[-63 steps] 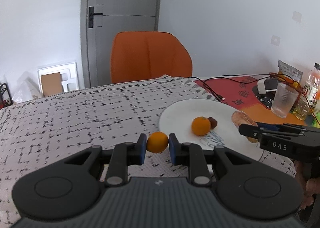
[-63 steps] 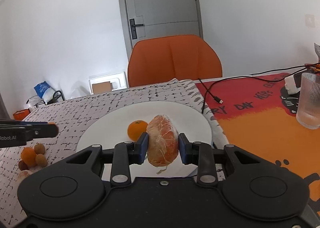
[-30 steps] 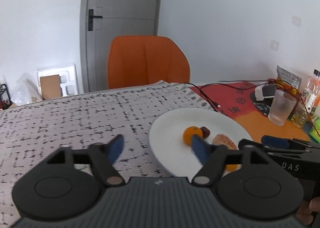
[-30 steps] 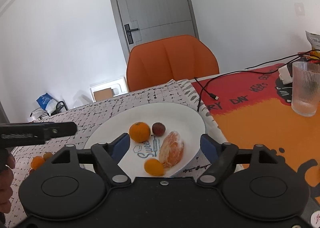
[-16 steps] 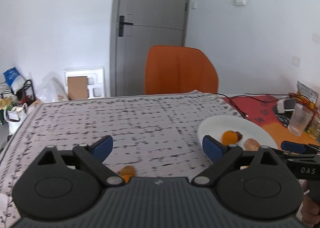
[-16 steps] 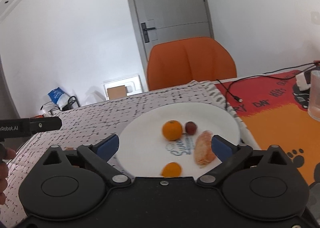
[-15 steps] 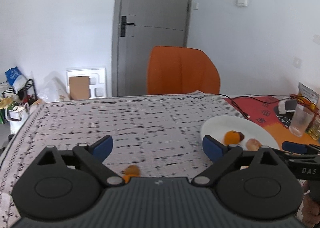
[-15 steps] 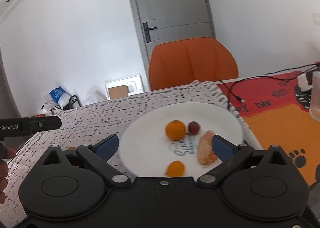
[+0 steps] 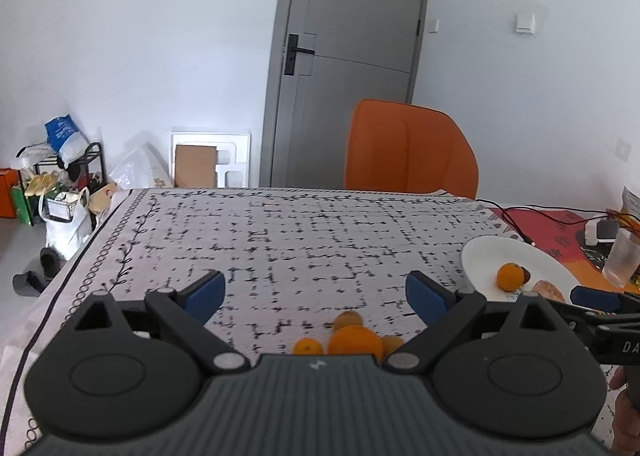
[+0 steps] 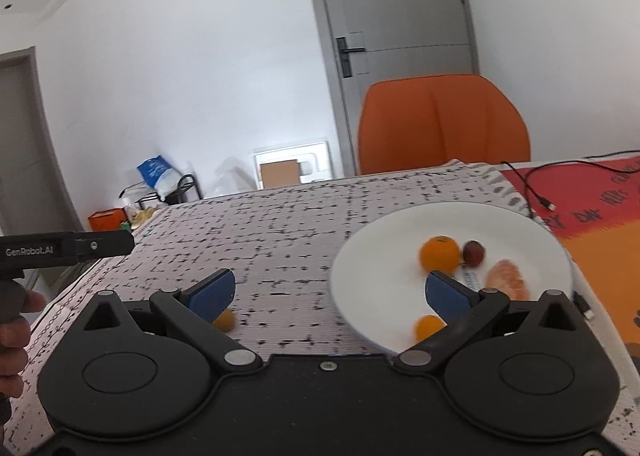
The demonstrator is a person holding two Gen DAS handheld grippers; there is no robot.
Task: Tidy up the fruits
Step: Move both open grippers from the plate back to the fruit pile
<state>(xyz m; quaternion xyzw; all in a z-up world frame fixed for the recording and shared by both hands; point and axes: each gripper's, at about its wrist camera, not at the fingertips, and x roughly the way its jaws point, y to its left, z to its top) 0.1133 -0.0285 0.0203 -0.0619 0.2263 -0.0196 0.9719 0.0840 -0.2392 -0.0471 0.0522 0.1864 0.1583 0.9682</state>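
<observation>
My left claw (image 9: 316, 290) is spread wide and holds nothing; just below its gap a cluster of small oranges (image 9: 355, 339) sits on the tablecloth (image 9: 280, 240). My right claw (image 10: 329, 292) is also spread wide and empty. Under its right finger lies the white plate (image 10: 380, 256), carrying a round orange (image 10: 439, 253), a dark red fruit (image 10: 473, 251), a peeled orange segment (image 10: 507, 279) whose long axis runs away from me, and a small orange (image 10: 429, 327) nearest me. Beyond the table stand an orange chair (image 10: 440, 124) and a grey door (image 9: 352, 56).
</observation>
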